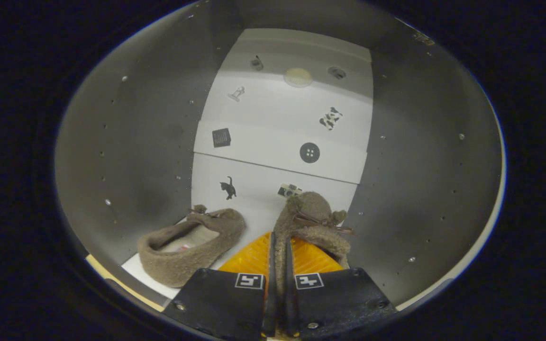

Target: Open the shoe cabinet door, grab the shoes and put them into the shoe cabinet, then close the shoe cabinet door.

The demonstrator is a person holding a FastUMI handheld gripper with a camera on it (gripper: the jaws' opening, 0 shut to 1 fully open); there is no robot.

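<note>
Two fuzzy brown slippers sit in front of me, and one of them is in my grip. My gripper (pixel 280 265) is closed on the wall of the right slipper (pixel 312 222): both of my fingers press against a thin strip of its fleecy side, which runs up the narrow gap between them. Each finger carries a small square marker tag near its tip. Past my fingertips the held slipper rises, its rounded toe pointing away from me, with a thin bow of cord (pixel 318 221) tied across the top.

Just beside it, on my left, the other slipper (pixel 190 248) lies on the white floor of the shoe cabinet (pixel 131 156). It rests flat, its opening turned up so that I can see the paler lining inside, and its toe also carries a small bow. The two slippers are near one another but apart, with a wedge of white floor between them.

Grey side walls stand on either hand, each dotted with rows of small holes and pegs. Beyond the slippers the white back panel (pixel 282 142) runs away from me, crossed by a seam or two. Small stickers are scattered over it: a black cat (pixel 228 187), a little camera (pixel 289 190) right behind the held slipper's toe, a round black button (pixel 309 152), a dark square (pixel 221 137), and a black-and-white patch (pixel 330 118). Farther still I make out a pale round disc (pixel 297 76), perhaps a light, though the view is too small there to be sure.
</note>
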